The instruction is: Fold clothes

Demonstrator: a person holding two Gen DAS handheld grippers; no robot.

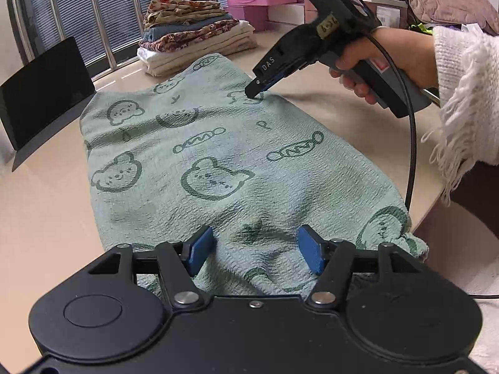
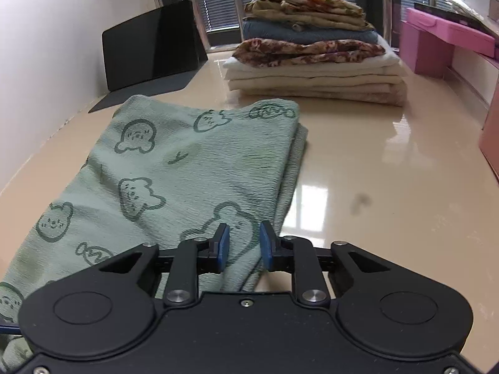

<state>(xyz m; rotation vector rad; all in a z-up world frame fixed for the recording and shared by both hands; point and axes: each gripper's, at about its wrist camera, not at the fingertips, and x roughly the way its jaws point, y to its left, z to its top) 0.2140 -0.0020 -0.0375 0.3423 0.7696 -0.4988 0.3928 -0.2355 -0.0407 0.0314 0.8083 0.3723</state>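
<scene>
A green cloth (image 1: 199, 155) printed with bear faces lies folded flat on the beige table; it also shows in the right wrist view (image 2: 174, 168). My left gripper (image 1: 255, 251) is open over the cloth's near edge, its blue pads (image 1: 199, 247) apart above a raised wrinkle. My right gripper (image 2: 244, 244) is partly open over the cloth's right folded edge, holding nothing. In the left wrist view the right gripper (image 1: 256, 92) touches the far right part of the cloth with its tips.
A stack of folded clothes (image 2: 312, 59) stands at the back of the table (image 2: 389, 171), also in the left wrist view (image 1: 193, 34). A black tablet stand (image 2: 149, 46) is at the back left. Pink boxes (image 2: 443, 40) are at the right.
</scene>
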